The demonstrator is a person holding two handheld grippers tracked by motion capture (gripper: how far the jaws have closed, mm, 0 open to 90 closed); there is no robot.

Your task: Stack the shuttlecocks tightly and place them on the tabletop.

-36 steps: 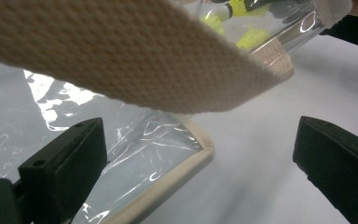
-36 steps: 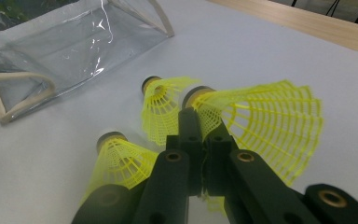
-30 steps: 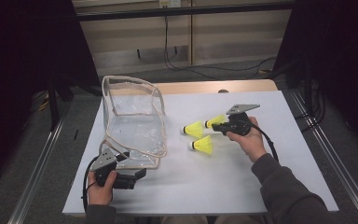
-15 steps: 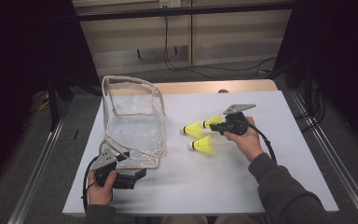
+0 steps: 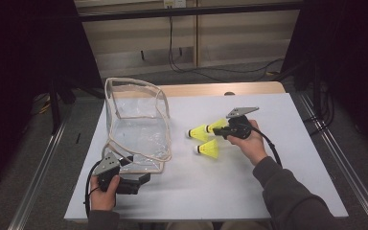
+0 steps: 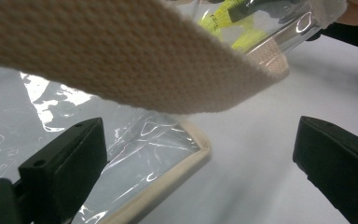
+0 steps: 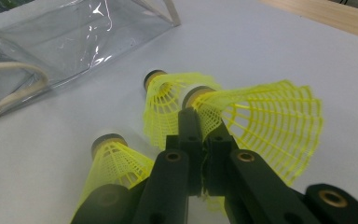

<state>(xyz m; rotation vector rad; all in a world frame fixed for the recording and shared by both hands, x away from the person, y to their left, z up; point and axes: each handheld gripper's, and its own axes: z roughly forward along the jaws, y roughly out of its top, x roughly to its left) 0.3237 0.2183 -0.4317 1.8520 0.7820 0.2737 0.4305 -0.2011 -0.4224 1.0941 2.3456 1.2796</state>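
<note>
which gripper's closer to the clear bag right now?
Left. The left gripper sits open at the near edge of the clear bag, its strap just above the jaws. The right gripper is off to the bag's right, shut on a yellow shuttlecock.

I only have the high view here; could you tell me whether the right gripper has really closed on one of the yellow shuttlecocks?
Observer: Yes. In the right gripper view the right gripper has its jaws pressed together on the mesh skirt of the held shuttlecock.
Operator: Thank you. Are the other two touching it?
Observer: The middle shuttlecock overlaps the held one there; whether they touch, I cannot tell. The near shuttlecock lies apart on the table.
Operator: And is the left gripper holding the clear bag?
Observer: No. In the left gripper view the left gripper stands wide open, with the corner of the clear bag lying between its jaws and the bag's webbing strap crossing above.
</note>
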